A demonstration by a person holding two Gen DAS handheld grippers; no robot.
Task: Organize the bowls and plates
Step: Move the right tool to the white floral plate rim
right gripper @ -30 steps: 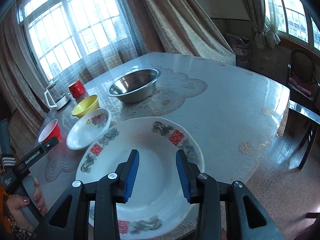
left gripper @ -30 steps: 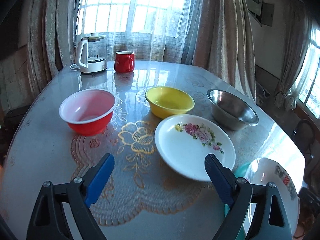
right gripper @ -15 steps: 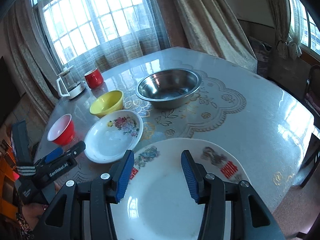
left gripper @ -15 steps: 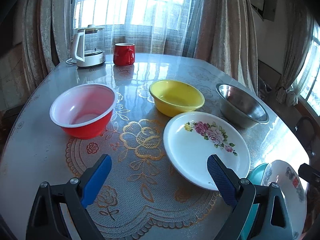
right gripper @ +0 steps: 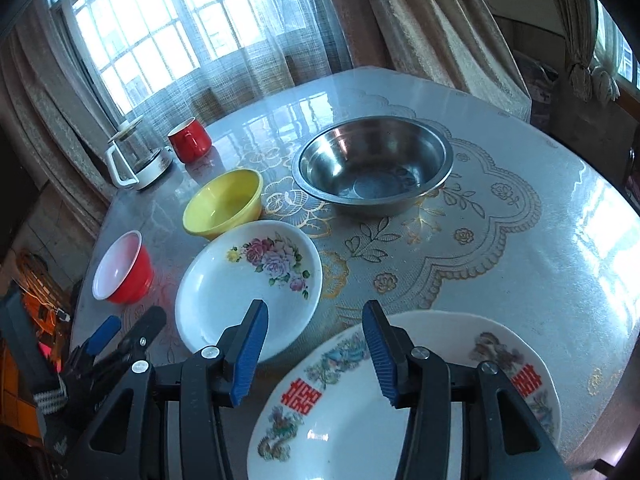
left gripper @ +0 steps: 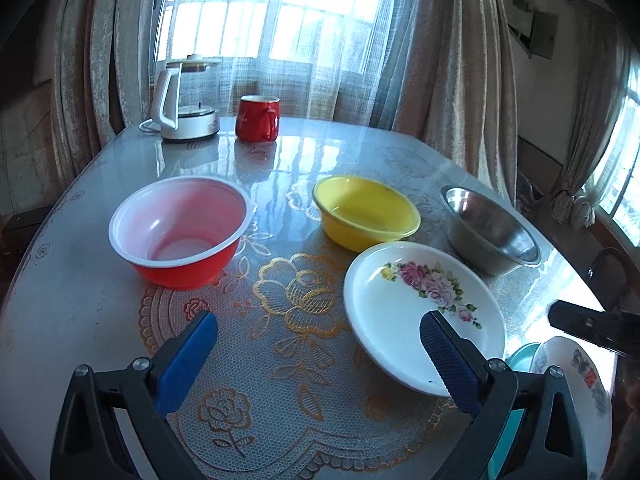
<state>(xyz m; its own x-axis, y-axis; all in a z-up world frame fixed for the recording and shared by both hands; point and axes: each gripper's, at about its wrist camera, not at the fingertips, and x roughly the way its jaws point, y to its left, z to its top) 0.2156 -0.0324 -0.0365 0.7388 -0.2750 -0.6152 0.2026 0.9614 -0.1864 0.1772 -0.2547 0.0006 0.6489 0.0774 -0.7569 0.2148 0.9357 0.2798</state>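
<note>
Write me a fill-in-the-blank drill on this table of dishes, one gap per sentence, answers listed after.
1. The round yellow bowl stands between the red plastic bowl with the white inside and the shiny ____ bowl.
2. The white plate beside the yellow bowl is painted with pink ____.
3. By the window, the white kettle stands next to a red ____.
4. The left gripper has its jaws wide ____.

Missing words: steel; flowers; mug; open
</note>
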